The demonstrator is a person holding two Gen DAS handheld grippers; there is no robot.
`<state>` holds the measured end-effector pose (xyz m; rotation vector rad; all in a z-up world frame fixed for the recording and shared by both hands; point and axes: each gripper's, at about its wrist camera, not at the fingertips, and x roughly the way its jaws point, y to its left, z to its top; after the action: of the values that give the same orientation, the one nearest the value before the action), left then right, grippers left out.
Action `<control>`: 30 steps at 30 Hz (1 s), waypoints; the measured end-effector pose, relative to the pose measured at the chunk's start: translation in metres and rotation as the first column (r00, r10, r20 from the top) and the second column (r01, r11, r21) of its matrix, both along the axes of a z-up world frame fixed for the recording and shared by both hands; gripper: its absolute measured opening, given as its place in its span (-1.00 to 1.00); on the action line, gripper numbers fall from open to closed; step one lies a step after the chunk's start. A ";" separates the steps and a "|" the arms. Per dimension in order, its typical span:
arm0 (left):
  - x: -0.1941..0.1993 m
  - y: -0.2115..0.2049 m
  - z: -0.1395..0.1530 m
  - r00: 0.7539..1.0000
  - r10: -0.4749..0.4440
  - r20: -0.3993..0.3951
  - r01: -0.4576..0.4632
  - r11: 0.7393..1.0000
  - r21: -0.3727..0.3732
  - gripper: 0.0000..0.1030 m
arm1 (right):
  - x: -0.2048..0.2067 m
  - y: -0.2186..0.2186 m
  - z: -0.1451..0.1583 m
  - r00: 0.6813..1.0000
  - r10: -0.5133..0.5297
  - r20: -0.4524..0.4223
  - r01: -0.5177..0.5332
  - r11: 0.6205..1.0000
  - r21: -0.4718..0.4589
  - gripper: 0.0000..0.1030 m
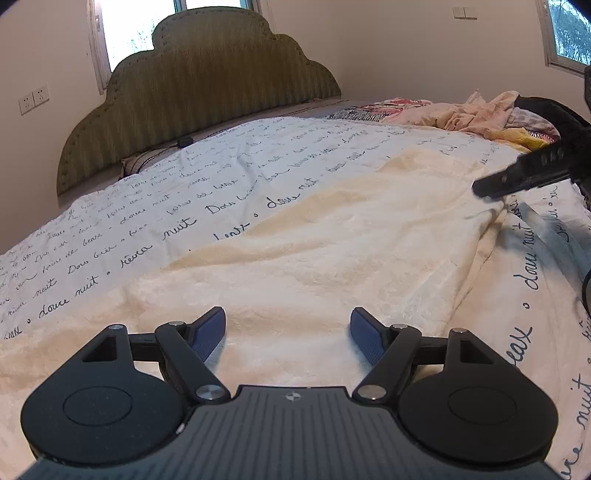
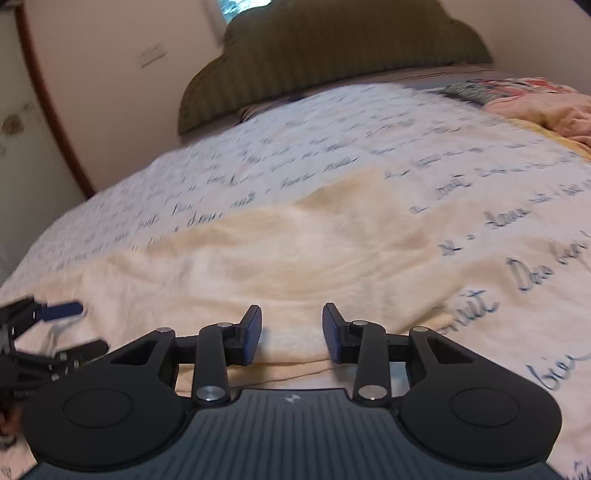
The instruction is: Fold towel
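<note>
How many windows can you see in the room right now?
2. One window behind the headboard, another window on the far right wall. More may lie outside view.

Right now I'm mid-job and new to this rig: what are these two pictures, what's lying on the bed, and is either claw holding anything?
Each picture comes from a fisheye camera on a hand-held claw, looking forward along its two blue-padded fingers. The left wrist view shows the left claw open over a cream towel spread on a script-printed bedspread. The right wrist view, somewhat blurred, shows the right claw also open, at the towel's near edge. Neither holds anything. Crumpled bedding lies at the far right, a green headboard behind.
</note>
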<state>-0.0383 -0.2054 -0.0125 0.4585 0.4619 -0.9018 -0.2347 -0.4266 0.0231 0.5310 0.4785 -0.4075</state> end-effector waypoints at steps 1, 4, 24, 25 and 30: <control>0.001 0.001 -0.001 1.000 0.003 -0.006 -0.003 1.000 -0.011 0.56 | -0.012 -0.005 0.003 0.998 -0.038 0.052 0.036 0.999 0.039 -0.28; 0.009 0.004 -0.006 0.998 0.018 -0.058 -0.021 0.999 -0.044 0.64 | -0.039 -0.020 -0.004 0.978 -0.110 0.179 0.059 0.961 0.270 -0.28; 0.019 0.009 -0.009 0.991 0.045 -0.123 -0.055 0.996 -0.077 0.85 | -0.004 -0.041 -0.055 0.946 -0.261 0.192 0.116 0.825 0.553 -0.04; 0.019 0.009 -0.009 0.991 0.045 -0.125 -0.055 0.995 -0.077 0.86 | 0.000 -0.045 -0.059 0.938 -0.283 0.201 0.128 0.820 0.558 -0.04; 0.021 0.009 -0.009 0.989 0.051 -0.141 -0.063 0.995 -0.076 0.90 | 0.026 -0.062 -0.061 0.919 -0.318 0.233 0.151 0.829 0.538 -0.04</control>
<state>-0.0172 -0.1966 -0.0219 0.3083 0.5609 -0.8972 -0.2087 -0.4881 -0.0381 1.1672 0.2025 -0.4240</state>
